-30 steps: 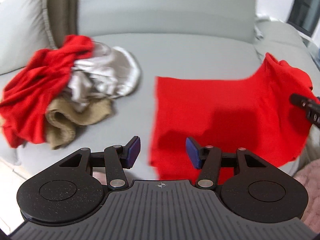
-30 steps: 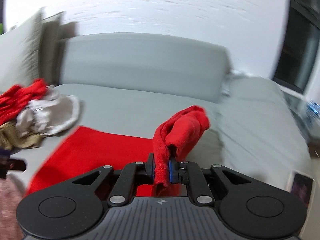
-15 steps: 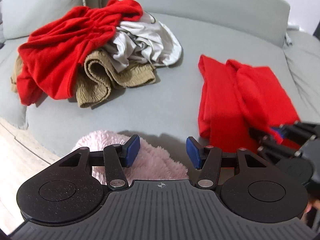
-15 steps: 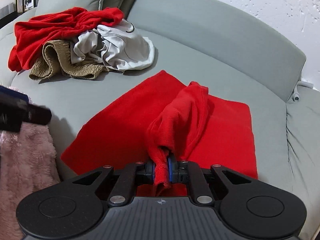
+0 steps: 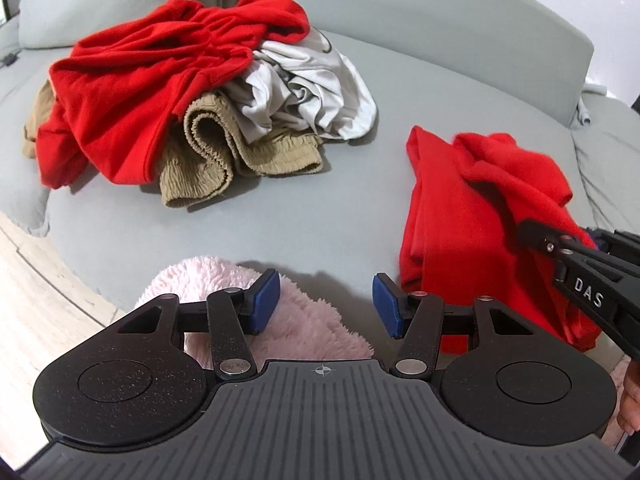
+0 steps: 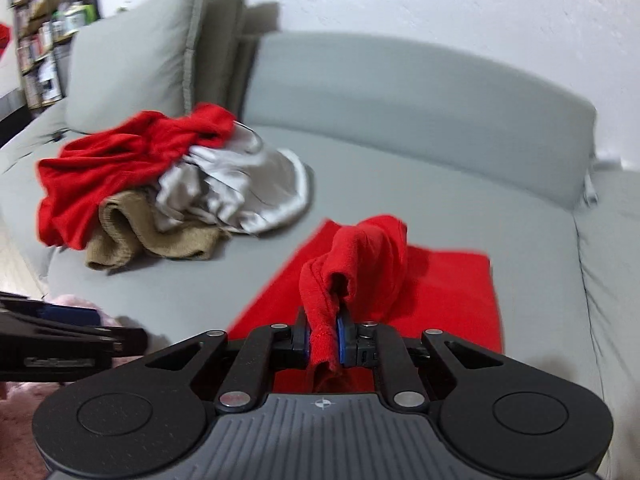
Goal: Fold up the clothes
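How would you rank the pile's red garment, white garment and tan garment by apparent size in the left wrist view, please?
1. Red garment, clearly the largest.
2. White garment and tan garment: these look about alike, and the red one partly covers both, so I would not rank them.

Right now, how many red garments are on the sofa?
2. One crumpled red garment tops the pile with the grey shirt and tan ribbed piece. The other, a flat red cloth, lies apart, pinched by the right hand-held gripper. More may be buried in the pile.
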